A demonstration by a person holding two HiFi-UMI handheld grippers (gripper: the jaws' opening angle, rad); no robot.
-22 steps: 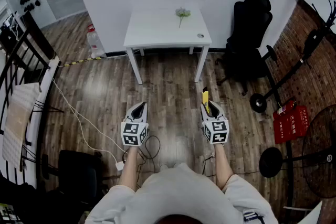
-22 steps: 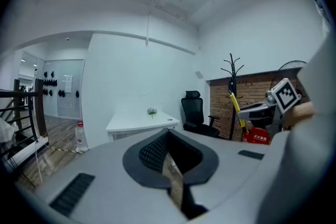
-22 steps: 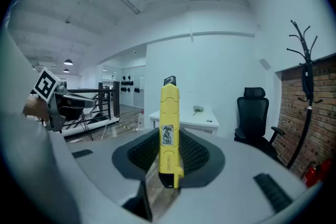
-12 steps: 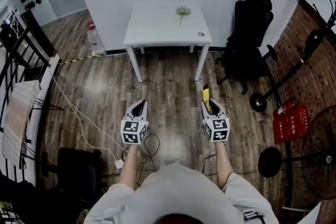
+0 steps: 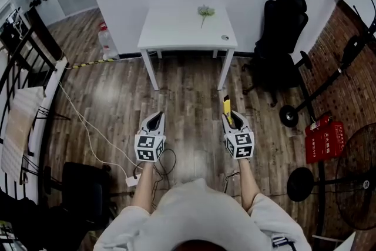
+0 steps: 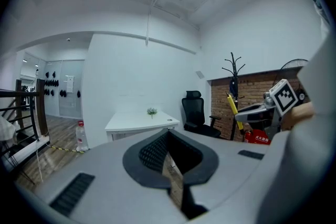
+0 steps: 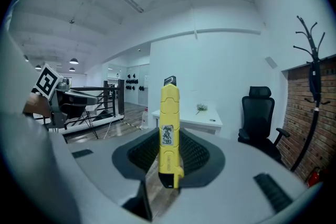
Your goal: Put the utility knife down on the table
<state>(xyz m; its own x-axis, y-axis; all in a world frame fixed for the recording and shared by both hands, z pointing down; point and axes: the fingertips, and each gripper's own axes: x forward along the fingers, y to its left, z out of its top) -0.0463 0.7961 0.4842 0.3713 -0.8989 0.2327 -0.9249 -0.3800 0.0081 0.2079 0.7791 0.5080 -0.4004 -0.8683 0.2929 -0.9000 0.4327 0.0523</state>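
Clearly the job has barely begun: the slim yellow plastic utility knife (image 7: 169,134) stands upright, clamped between the jaws of the right gripper (image 5: 231,119). It is held over the wood floor well short of the white rectangular table (image 5: 176,32), so I judge that the carry to the tabletop and the release are both left to do. The left gripper (image 5: 155,121) has its jaws drawn together on nothing, and by count there are one knife, one table, two grippers, one small green plant sprig (image 5: 204,12) lying on the table, and one black office chair (image 5: 282,26) beside it.
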